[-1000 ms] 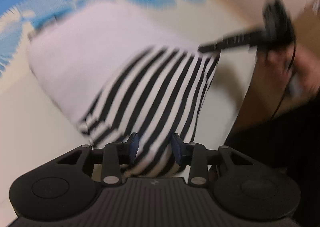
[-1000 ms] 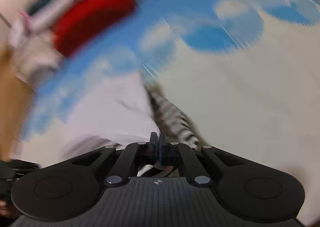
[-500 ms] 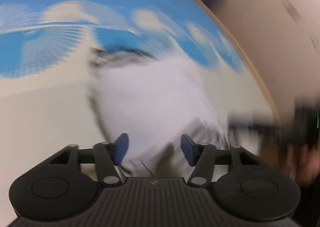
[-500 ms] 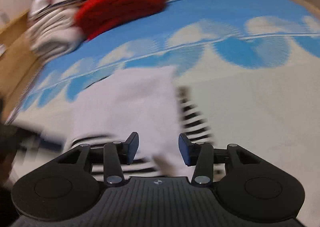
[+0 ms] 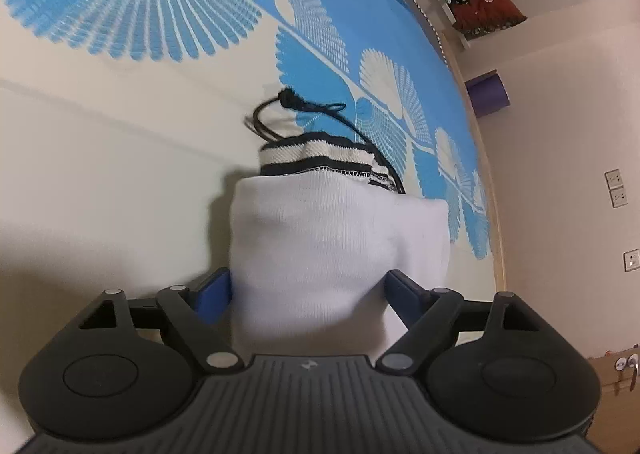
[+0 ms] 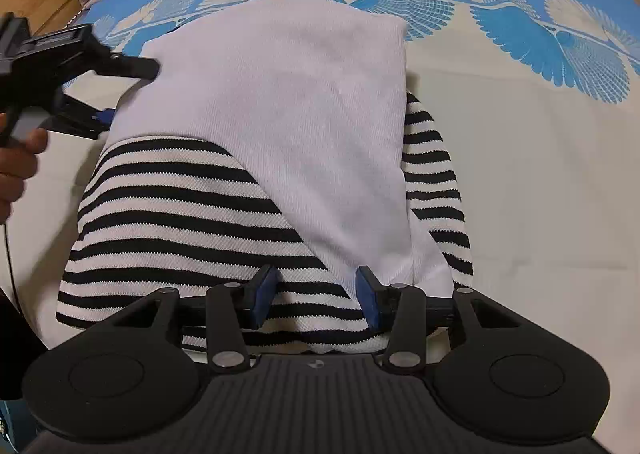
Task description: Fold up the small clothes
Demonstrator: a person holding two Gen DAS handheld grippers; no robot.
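A folded striped garment (image 6: 192,214), black and white with a plain white panel (image 6: 304,102) laid over it, lies flat on a bedspread (image 6: 520,158) printed with blue and cream shells. The left gripper (image 5: 308,294) has just been widening; its blue pads flank the white fold without pressing. The right gripper (image 6: 316,290) hangs part-open above the striped hem, gripping nothing. A black drawstring (image 5: 304,110) trails beyond the waistband.
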